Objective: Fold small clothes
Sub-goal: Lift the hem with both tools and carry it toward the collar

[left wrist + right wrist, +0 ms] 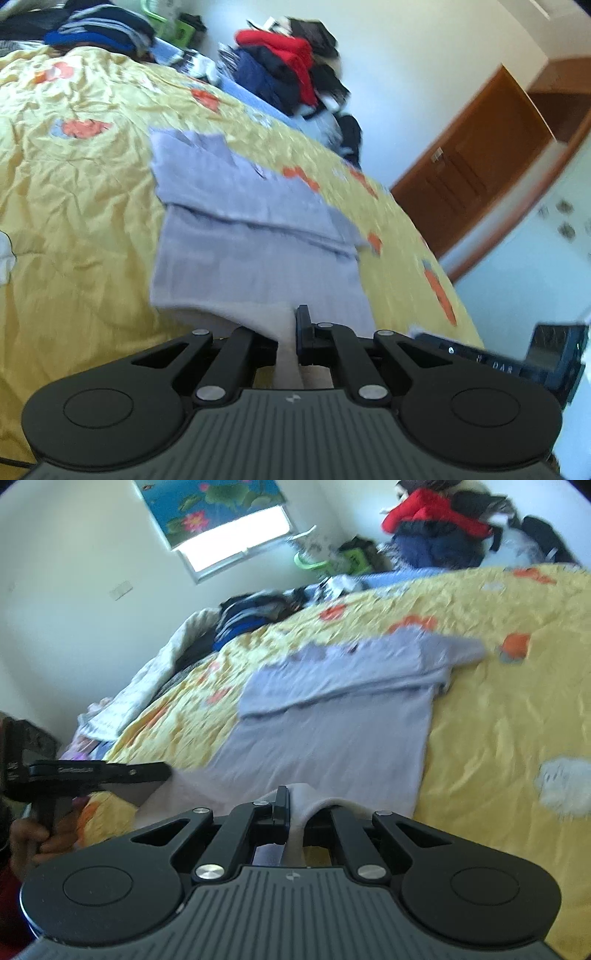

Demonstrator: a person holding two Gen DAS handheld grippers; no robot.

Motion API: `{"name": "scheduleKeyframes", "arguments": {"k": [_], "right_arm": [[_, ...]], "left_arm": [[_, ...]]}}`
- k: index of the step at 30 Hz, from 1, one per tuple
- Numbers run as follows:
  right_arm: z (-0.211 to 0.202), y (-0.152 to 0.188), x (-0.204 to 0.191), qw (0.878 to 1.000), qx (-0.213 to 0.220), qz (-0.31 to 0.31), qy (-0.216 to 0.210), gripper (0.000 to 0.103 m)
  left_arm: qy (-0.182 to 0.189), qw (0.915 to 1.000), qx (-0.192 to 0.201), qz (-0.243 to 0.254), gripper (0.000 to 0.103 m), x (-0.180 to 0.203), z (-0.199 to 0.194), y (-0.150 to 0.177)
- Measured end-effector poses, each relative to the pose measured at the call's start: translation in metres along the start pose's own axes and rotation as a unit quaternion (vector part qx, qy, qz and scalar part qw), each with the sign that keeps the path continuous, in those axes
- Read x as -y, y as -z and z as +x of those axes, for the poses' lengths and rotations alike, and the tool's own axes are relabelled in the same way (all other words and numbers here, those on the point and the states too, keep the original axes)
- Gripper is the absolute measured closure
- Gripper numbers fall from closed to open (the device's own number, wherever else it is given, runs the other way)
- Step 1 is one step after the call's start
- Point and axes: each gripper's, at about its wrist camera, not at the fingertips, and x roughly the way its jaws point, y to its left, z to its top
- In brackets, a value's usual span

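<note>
Garment: a small pale grey-lilac knit top [255,236] lies flat on the yellow bedspread with orange carrot print [74,206], its hem at the near edge of the bed and its neckline toward the middle.
Folds done: both sleeves appear already turned in across the chest, forming a band over the upper body [343,679]; one sleeve end pokes out past the side [465,648].
Left gripper [288,332]: jaws closed on the hem, a tuck of fabric pinched between them at the near edge.
Right gripper [295,808]: likewise clamped on the hem, cloth bunched up between its fingers; the left gripper shows beside it in this view [110,771].
Stage: probably the start of the bottom-to-top fold, with the hem raised off the bedspread.
Left to do: carry the hem up to the shoulders, release, smooth, perhaps fold once more.
Other clothes: a heap of red, navy and black garments [295,70] at the far edge and a dark striped pile [99,27] at the far corner, seemingly unfolded.
</note>
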Motion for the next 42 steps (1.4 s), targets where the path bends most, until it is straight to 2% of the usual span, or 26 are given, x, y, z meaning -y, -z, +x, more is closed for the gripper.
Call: {"name": "scheduleKeyframes", "arguments": {"k": [6,9,13,21,29,35,42], "right_arm": [[0.011,-0.017,0.008,0.998,0.047,-0.001,0.048,0.097],[0.016,-0.022,0.013,0.997,0.063,0.005,0.055,0.097],[0.028,-0.027,0.019,0.995,0.066,0.004,0.072,0.097],[0.048,-0.037,0.03,0.994,0.066,0.021,0.08,0.097],[0.061,-0.043,0.038,0.994,0.065,0.03,0.082,0.097],[0.066,-0.049,0.039,0.993,0.075,0.026,0.09,0.097],[0.073,-0.054,0.037,0.99,0.088,0.003,0.108,0.097]], "left_arm": [[-0.037,0.9988,0.03,0.005,0.1,-0.002,0.006,-0.017],[-0.045,0.9982,0.037,0.013,0.1,0.0,0.011,-0.021],[-0.065,0.9968,0.039,0.027,0.1,0.003,0.023,-0.027],[-0.113,0.9923,0.03,0.042,0.1,0.007,0.048,-0.036],[-0.177,0.9807,0.027,0.078,0.1,0.018,0.072,-0.046],[-0.201,0.9736,0.033,0.102,0.1,0.028,0.084,-0.052],[-0.214,0.9692,0.035,0.116,0.1,0.034,0.093,-0.062]]}}
